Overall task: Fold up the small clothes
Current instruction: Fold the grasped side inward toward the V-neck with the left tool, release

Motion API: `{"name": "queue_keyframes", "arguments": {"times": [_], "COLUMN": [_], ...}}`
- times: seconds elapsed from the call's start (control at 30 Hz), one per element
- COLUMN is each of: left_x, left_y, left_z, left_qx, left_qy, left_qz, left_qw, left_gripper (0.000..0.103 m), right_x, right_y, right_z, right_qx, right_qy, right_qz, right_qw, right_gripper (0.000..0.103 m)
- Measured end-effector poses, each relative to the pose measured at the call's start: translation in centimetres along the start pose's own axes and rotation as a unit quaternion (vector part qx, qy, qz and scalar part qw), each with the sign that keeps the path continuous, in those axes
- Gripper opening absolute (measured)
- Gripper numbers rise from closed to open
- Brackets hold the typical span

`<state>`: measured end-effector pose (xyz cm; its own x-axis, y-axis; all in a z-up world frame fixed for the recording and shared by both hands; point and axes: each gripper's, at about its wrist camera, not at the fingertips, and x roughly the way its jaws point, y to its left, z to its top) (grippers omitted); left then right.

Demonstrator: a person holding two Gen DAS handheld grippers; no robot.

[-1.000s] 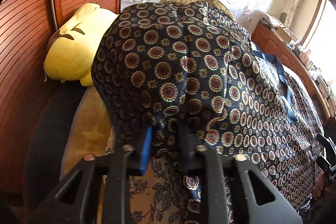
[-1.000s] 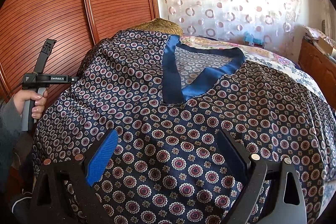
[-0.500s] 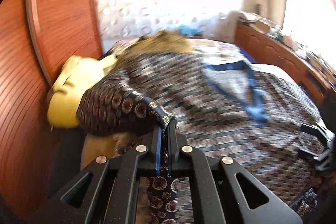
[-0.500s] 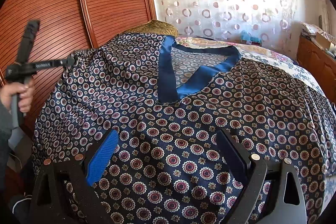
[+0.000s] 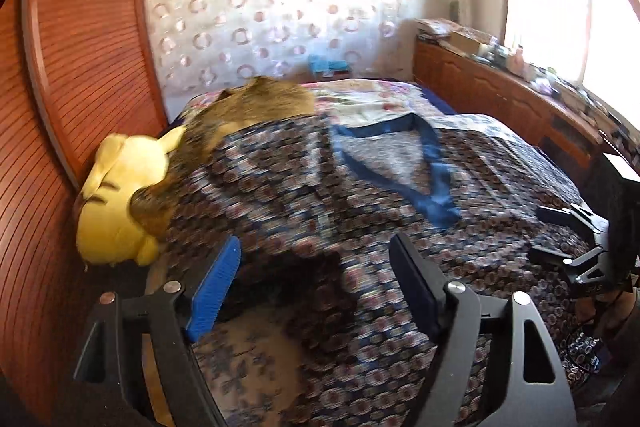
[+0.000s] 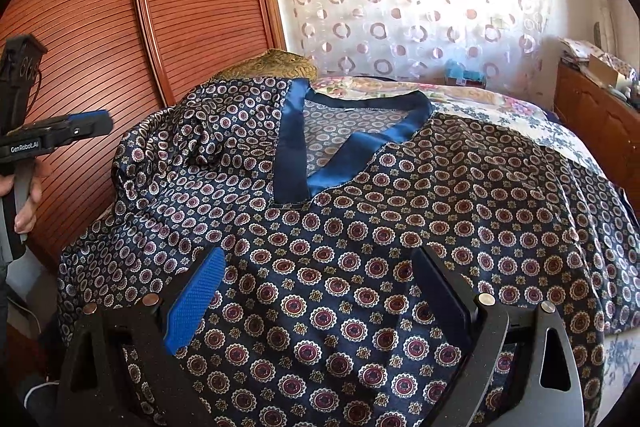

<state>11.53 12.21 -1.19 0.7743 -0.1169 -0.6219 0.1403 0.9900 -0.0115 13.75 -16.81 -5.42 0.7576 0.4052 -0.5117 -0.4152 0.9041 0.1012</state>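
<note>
Left wrist view: left hand-held gripper (image 5: 316, 287) with jaws opening, nothing between them, poised over blurred patterned garment (image 5: 360, 211). Right wrist view: right hand-held gripper (image 6: 316, 303) spread wide, empty, above same garment (image 6: 360, 247) lying flat across bed (image 6: 500, 107); satin neckband (image 6: 292, 143) towards far side; sleeve bunched at left. Probably light, limp, slippery cloth; best pinched at hem, shoulder seam or sleeve edge.
</note>
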Motion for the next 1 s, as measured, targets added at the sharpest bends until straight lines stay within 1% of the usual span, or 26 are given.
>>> {"name": "queue_keyframes", "arguments": {"times": [0.13,0.2,0.3,0.37,0.43,0.5,0.63,0.73,0.77,0.8,0.83,0.87,0.9,0.93,0.97,1.0], "left_x": [0.3,0.8,2.6,3.8,5.3,7.1,9.2,9.9,10.1,10.2,10.3,10.3,10.2,10.1,9.9,9.7], "left_y": [3.9,5.3,7.9,8.9,9.8,10.5,10.1,9.7,9.5,9.4,9.3,9.3,9.2,9.1,9.0,8.7], "left_z": [-1.2,-1.5,-2.2,-2.7,-3.2,-3.7,-4.2,-4.4,-4.6,-4.7,-4.7,-4.7,-4.7,-4.6,-4.6,-4.4], "left_qx": [-0.045,-0.062,-0.09,-0.105,-0.122,-0.138,-0.141,-0.142,-0.143,-0.143,-0.144,-0.145,-0.143,-0.14,-0.136,-0.126], "left_qy": [0.001,0.003,0.016,0.032,0.046,0.067,0.091,0.097,0.099,0.1,0.101,0.1,0.101,0.101,0.099,0.095], "left_qz": [0.037,0.049,0.066,0.067,0.053,0.049,0.046,0.038,0.035,0.033,0.03,0.029,0.031,0.035,0.04,0.047], "left_qw": [0.9983,0.9969,0.9936,0.9917,0.99,0.9869,0.9847,0.9845,0.9842,0.9841,0.9839,0.984,0.9841,0.9843,0.985,0.9864], "left_gripper": [0.078,0.078,0.078,0.078,0.078,0.078,0.078,0.078,0.076,0.068,0.063,0.048,0.031,0.024,0.012,0.009], "right_x": [0.3,0.4,0.8,1.0,1.1,1.3,1.3,1.4,1.4,1.4,1.4,1.4,1.4,1.4,1.3,1.3], "right_y": [0.2,0.3,0.2,0.3,0.3,0.3,0.1,0.0,0.0,-0.1,-0.1,-0.2,-0.3,-0.3,-0.4,-0.4], "right_z": [0.4,0.5,0.9,1.0,1.0,0.9,0.9,0.9,0.8,0.8,0.8,0.8,0.7,0.7,0.7,0.7], "right_qx": [-0.003,-0.003,-0.004,-0.005,-0.006,-0.005,-0.003,-0.002,-0.002,-0.001,0.0,0.0,0.001,0.002,0.003,0.005], "right_qy": [0.001,0.002,0.005,0.006,0.007,0.009,0.008,0.009,0.009,0.009,0.008,0.008,0.008,0.008,0.008,0.008], "right_qz": [-0.001,-0.002,-0.004,-0.004,-0.005,-0.005,-0.004,-0.003,-0.002,-0.002,-0.001,0.0,0.0,0.001,0.002,0.002], "right_qw": [1.0,1.0,1.0,1.0,1.0,1.0,1.0,1.0,1.0,1.0,1.0,1.0,1.0,1.0,1.0,1.0], "right_gripper": [0.095,0.095,0.095,0.095,0.095,0.095,0.095,0.095,0.095,0.095,0.095,0.095,0.095,0.095,0.095,0.095]}}
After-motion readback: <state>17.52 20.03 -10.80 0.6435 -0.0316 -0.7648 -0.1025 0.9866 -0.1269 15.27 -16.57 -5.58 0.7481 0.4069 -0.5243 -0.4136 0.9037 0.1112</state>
